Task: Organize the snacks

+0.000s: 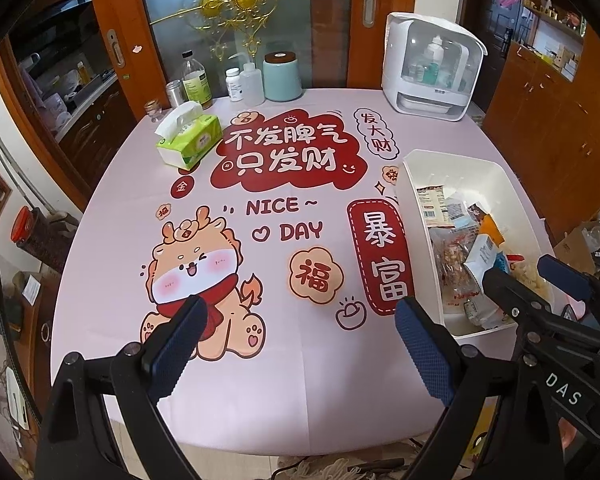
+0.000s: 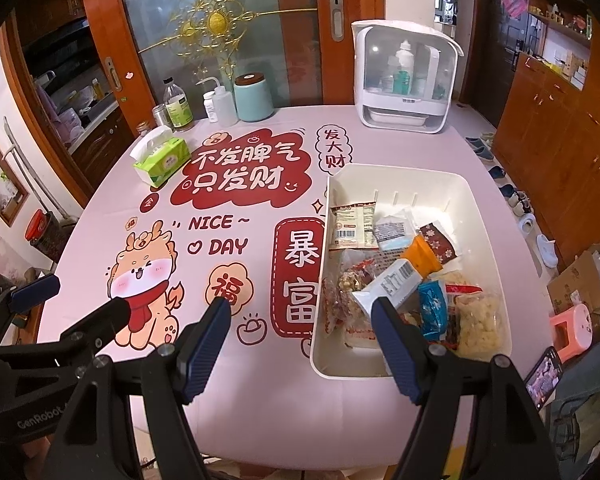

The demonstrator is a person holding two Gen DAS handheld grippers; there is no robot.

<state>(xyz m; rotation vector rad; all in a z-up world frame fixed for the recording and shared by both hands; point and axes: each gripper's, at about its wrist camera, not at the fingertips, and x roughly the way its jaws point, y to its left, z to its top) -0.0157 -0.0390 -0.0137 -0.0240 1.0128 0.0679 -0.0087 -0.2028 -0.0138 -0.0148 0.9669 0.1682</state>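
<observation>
A white plastic bin (image 2: 396,178) stands on the right side of the pink printed tablecloth (image 2: 260,392) and holds several snack packets (image 2: 396,280) piled together; it also shows in the left wrist view (image 1: 414,216). My right gripper (image 2: 300,338) is open and empty, hovering above the table's front edge, its right finger over the bin's near left corner. My left gripper (image 1: 298,344) is open and empty over the cartoon print, left of the bin. In the left wrist view the right gripper (image 1: 540,276) sits over the bin's near end. In the right wrist view the left gripper (image 2: 80,300) is at the left.
At the back of the table stand a green tissue pack (image 2: 162,160), bottles (image 2: 178,108), a teal canister (image 2: 254,98) and a white cabinet-style box (image 2: 406,76). Wooden doors and cupboards surround the table. A phone (image 2: 542,376) and a pink stool (image 2: 572,326) are at the lower right.
</observation>
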